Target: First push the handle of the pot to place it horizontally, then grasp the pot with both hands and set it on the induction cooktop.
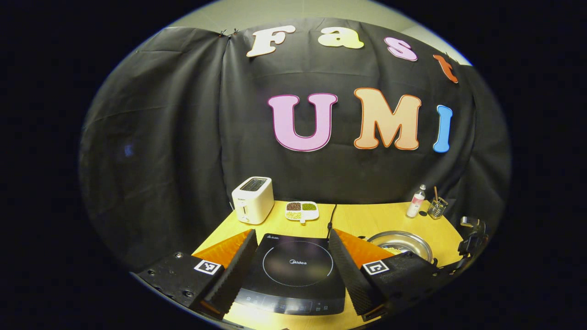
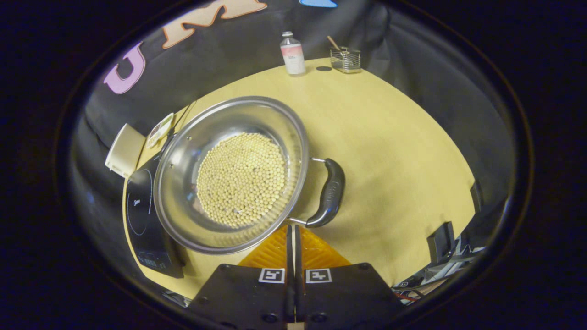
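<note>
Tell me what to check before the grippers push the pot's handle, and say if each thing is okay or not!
1. Right gripper closed for pushing: ok, its fingers are together.
2. Right gripper near the pot handle: ok, its tips sit just below the handle's lower end; contact cannot tell.
3. Pot upright with the beans inside: ok.
4. Table free where the handle will swing: ok, the bottle and wire rack stand far back.
5. Induction cooktop bare on top for the pot: ok.
6. Left gripper ready to grasp: ok, open, facing the cooktop.
</note>
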A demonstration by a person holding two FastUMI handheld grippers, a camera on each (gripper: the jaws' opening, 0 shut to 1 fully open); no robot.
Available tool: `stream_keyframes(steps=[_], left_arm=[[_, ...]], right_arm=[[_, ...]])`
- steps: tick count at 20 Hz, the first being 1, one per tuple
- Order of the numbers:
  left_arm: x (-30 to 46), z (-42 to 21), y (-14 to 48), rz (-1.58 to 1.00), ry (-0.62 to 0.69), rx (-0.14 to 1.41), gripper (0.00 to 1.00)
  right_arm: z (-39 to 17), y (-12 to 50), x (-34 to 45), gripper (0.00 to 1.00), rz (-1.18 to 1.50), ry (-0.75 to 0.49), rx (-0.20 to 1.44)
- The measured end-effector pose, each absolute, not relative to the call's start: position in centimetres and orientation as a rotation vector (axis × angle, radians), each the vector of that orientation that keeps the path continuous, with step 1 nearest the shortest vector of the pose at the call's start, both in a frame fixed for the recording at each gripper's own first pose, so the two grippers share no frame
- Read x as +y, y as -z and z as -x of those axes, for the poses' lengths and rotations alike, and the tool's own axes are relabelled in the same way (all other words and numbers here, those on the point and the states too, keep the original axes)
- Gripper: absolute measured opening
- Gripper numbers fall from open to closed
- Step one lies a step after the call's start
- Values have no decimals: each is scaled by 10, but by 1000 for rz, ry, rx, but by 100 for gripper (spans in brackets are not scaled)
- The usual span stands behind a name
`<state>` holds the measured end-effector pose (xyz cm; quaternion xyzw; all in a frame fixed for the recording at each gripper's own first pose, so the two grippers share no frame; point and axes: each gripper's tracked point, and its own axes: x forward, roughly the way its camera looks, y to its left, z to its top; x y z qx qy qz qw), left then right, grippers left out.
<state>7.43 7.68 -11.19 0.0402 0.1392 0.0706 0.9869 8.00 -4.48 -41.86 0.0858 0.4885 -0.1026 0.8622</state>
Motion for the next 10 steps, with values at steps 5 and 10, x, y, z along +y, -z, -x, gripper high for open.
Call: stream_keyframes(steps=[5,10], left_arm=[[71,-75,110,-84,-143,280,94],[71,-74,115,-81,-157,292,96]], right_arm=[[-90,418,-57,3,-194,230,1026],[-106,418,-70,2,-202,246,1020]])
